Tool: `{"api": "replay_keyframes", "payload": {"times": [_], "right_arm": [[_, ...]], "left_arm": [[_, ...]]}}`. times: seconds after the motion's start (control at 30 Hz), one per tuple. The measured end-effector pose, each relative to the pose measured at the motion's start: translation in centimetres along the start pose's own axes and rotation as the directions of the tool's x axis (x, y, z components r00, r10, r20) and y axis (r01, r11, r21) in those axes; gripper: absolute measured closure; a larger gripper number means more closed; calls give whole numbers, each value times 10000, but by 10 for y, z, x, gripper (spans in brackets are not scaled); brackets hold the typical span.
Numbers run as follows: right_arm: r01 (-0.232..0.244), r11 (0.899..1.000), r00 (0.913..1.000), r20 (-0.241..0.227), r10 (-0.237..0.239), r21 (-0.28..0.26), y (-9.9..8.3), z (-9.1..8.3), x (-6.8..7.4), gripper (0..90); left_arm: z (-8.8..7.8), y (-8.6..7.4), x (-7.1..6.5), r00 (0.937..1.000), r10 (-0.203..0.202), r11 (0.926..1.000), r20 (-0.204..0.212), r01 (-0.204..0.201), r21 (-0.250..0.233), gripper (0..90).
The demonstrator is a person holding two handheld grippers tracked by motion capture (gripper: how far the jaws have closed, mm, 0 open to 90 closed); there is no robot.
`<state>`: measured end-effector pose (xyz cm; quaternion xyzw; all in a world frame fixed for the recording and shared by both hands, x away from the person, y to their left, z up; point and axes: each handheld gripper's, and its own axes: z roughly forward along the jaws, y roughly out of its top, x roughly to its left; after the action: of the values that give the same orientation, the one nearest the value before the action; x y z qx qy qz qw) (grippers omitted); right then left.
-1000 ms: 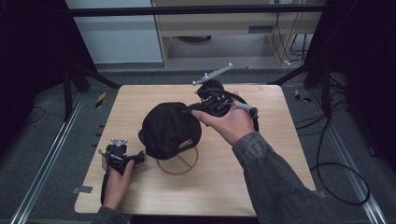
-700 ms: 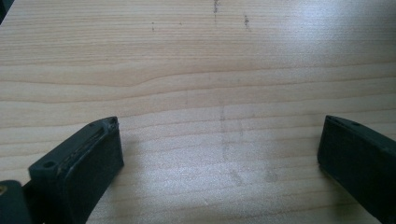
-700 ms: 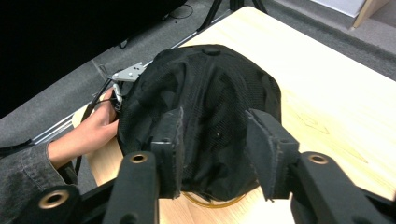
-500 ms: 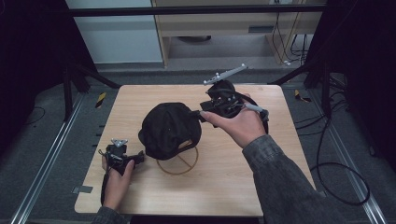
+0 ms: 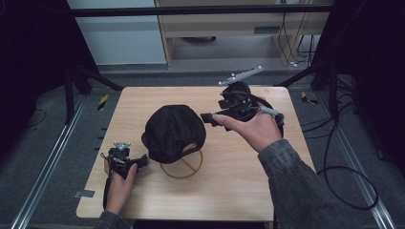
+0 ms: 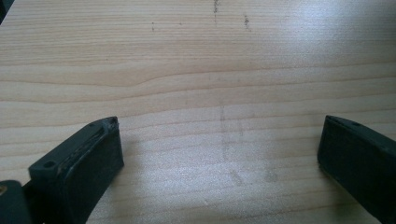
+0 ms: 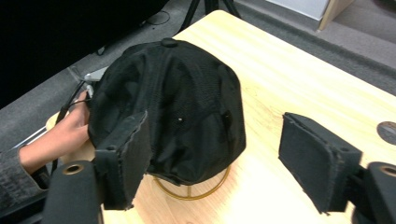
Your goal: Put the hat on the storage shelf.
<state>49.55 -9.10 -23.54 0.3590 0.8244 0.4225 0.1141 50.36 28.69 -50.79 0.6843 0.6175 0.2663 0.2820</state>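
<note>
A black cap [image 5: 174,132] sits on a gold wire stand [image 5: 184,167] in the middle of the wooden table [image 5: 229,191]. My right gripper [image 5: 210,118] hovers just right of the cap and points at it. Its jaws have just been opening and stand apart with nothing between them. In the right gripper view the cap [image 7: 177,102] and stand [image 7: 196,189] lie beyond the right gripper [image 7: 215,154]. My left gripper [image 5: 138,161] rests at the table's front left, close to the cap's edge. In the left gripper view the left gripper [image 6: 219,140] is open over bare wood.
A cable [image 5: 344,191] trails from the right gripper onto the floor at the right. Metal rails [image 5: 43,181] run along the floor beside the table. A shelf unit [image 5: 224,28] stands behind the table's far edge. A dark round mark [image 7: 386,132] lies on the tabletop.
My right gripper has drawn back to the right, away from the cap's edge, and its jaws have spread apart. The left hand and the cap have stayed put.
</note>
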Motion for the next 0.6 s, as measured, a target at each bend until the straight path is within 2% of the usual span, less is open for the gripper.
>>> {"api": "replay_keyframes", "payload": {"times": [0.2, 0.6], "right_arm": [[-50, 10000, 9999, 156, 51, -77, -2, -3, -3, 200], [138, 9997, 9991, 403, -130, -207, -10, -12, -6, 110]], "left_arm": [[0, 0, -1, 10000, 3, 10000, 11, -3, 7, 0], [0, 0, -1, 10000, 18, 10000, 30, -18, 8, 0]]}}
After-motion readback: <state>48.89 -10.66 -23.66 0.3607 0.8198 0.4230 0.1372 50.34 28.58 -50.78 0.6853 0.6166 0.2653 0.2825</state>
